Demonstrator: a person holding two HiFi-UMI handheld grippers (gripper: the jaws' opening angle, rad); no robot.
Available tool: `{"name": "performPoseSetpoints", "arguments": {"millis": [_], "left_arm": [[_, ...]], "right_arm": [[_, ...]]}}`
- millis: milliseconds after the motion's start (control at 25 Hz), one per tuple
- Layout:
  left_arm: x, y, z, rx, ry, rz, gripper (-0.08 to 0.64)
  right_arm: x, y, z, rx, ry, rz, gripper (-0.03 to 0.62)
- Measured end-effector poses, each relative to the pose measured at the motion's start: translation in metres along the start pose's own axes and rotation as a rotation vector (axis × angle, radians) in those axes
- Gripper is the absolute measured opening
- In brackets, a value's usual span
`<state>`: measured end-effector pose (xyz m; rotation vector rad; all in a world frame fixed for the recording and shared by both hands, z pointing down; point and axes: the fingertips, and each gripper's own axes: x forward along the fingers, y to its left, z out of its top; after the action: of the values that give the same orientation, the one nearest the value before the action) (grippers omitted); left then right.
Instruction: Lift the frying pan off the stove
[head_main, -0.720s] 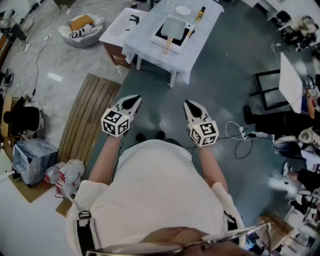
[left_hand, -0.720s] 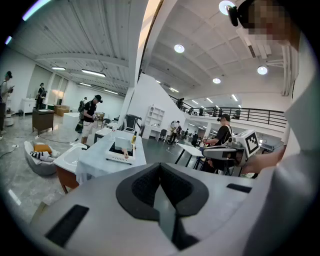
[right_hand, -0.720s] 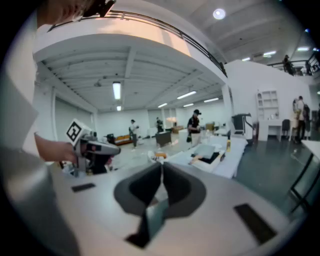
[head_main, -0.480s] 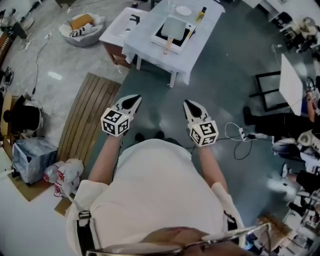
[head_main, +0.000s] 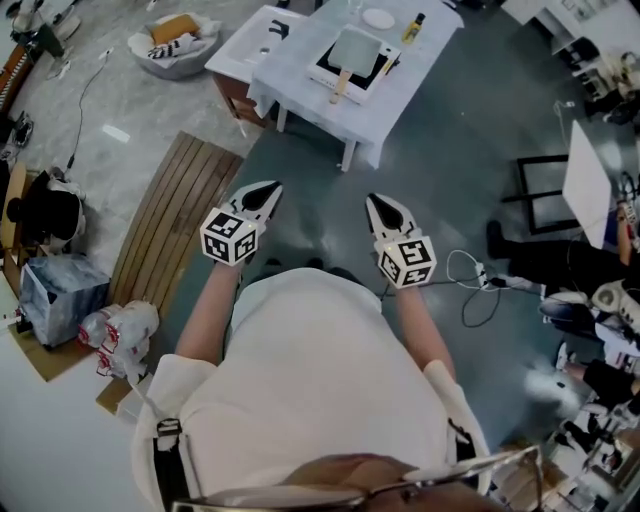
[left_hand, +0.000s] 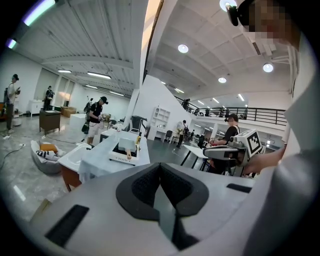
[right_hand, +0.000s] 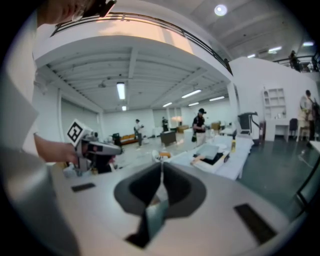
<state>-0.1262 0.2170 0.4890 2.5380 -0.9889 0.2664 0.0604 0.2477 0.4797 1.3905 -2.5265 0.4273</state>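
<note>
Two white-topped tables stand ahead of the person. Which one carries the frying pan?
The cloth-covered table, with the frying pan on its stove; the smaller table beside it has no pan.

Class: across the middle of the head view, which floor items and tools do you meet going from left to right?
From the left: brown slatted wooden board, left tool, right tool, white looped cable, white flat panel.

Open floor (head_main: 420, 170) runs straight ahead to the bench (head_main: 300, 95), whose near edge is bare cloth. Wooden decking (head_main: 170, 220) borders the left, a loose cable (head_main: 470, 283) the right. A bottle (head_main: 413, 27) stands close beside the stove (head_main: 322, 72).
</note>
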Motion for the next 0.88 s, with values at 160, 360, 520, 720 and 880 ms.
{"name": "performPoseSetpoints", "arguments": {"millis": [160,360,520,720,880], "left_arm": [[0.007,-0.006,-0.004,-0.004,-0.006,0.019,0.031],[0.014,-0.009,-0.008,-0.013,-0.003,0.029,0.031],[0.021,-0.004,-0.005,-0.017,0.000,0.027,0.031],[0.037,0.013,0.002,-0.026,0.011,0.008,0.031],[0.055,0.036,0.007,-0.038,0.034,-0.014,0.031]], "right_arm": [[0.001,-0.007,-0.003,-0.007,0.003,0.025,0.037],[0.005,-0.016,-0.003,-0.004,0.010,0.041,0.037],[0.012,-0.020,-0.003,0.001,0.017,0.043,0.037],[0.031,-0.029,-0.002,0.012,0.032,0.032,0.037],[0.053,-0.040,0.004,0.031,0.045,0.008,0.037]]}}
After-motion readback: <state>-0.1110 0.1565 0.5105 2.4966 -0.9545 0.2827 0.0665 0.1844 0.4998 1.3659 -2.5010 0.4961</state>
